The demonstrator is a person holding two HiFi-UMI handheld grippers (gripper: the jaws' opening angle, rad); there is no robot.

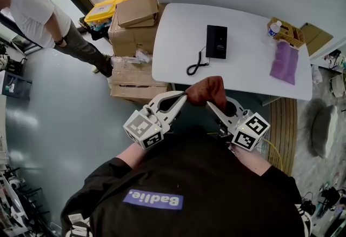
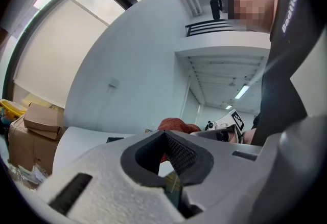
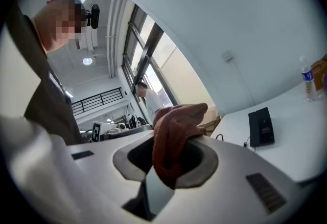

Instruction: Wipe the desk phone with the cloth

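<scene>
A black desk phone [image 1: 216, 41] with a coiled cord [image 1: 197, 63] lies on the white table [image 1: 173, 30]; it also shows in the right gripper view as the phone [image 3: 262, 127]. I hold both grippers close to my chest, short of the table's near edge, tips together. A rust-red cloth [image 1: 208, 90] bunches between them. My right gripper [image 1: 210, 103] is shut on the cloth [image 3: 173, 136], which hangs through its jaws. My left gripper [image 1: 185, 95] is shut at the cloth's left end, and the cloth [image 2: 176, 126] rises just past its tip.
A purple cloth [image 1: 285, 61], a water bottle [image 1: 274, 28] and a small yellow box [image 1: 289, 33] sit at the table's right end. Cardboard boxes [image 1: 132, 30] stack against its left side. A person [image 1: 38, 14] stands on the grey floor at far left.
</scene>
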